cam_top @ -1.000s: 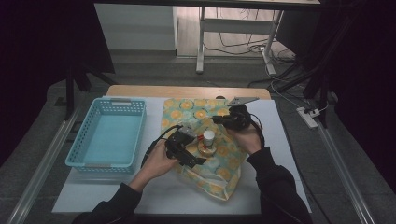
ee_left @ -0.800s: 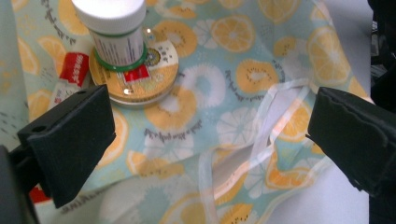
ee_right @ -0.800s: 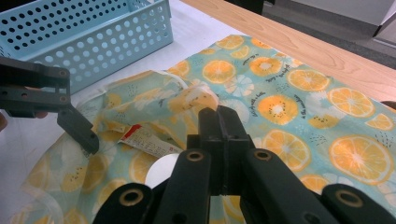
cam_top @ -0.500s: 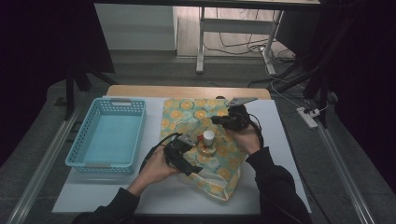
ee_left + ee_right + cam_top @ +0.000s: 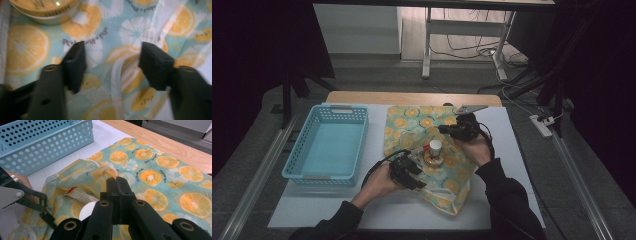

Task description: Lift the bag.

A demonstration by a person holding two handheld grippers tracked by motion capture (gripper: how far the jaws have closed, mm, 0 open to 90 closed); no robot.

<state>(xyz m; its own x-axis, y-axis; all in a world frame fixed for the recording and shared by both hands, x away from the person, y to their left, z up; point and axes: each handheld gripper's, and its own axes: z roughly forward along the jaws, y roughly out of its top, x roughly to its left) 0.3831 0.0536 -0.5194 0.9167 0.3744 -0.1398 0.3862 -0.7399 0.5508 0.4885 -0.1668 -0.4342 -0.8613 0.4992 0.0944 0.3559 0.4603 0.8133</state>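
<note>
A cloth (image 5: pixel 412 117) printed with orange and kiwi slices lies spread on the white table. On it stand a white-capped bottle (image 5: pixel 435 146) and a round tin (image 5: pixel 433 160). My left gripper (image 5: pixel 412 167) is low over the cloth's near left part. In the left gripper view its jaws have just been closing and stand half apart around a raised fold of the cloth (image 5: pixel 116 72), pads clear of it, the tin (image 5: pixel 42 10) beyond. My right gripper (image 5: pixel 119 183) is shut on a lifted fold of the cloth (image 5: pixel 100 170) beside the white cap (image 5: pixel 86 213).
A light blue perforated basket (image 5: pixel 342 109) stands left of the cloth, also in the right gripper view (image 5: pixel 50 145). A small red-and-white packet (image 5: pixel 78 195) lies under the lifted fold. A wooden strip (image 5: pixel 412 97) runs along the table's far edge.
My left gripper has sunk onto the cloth and its jaws have narrowed. The right gripper, the bottle and the tin have not moved.
</note>
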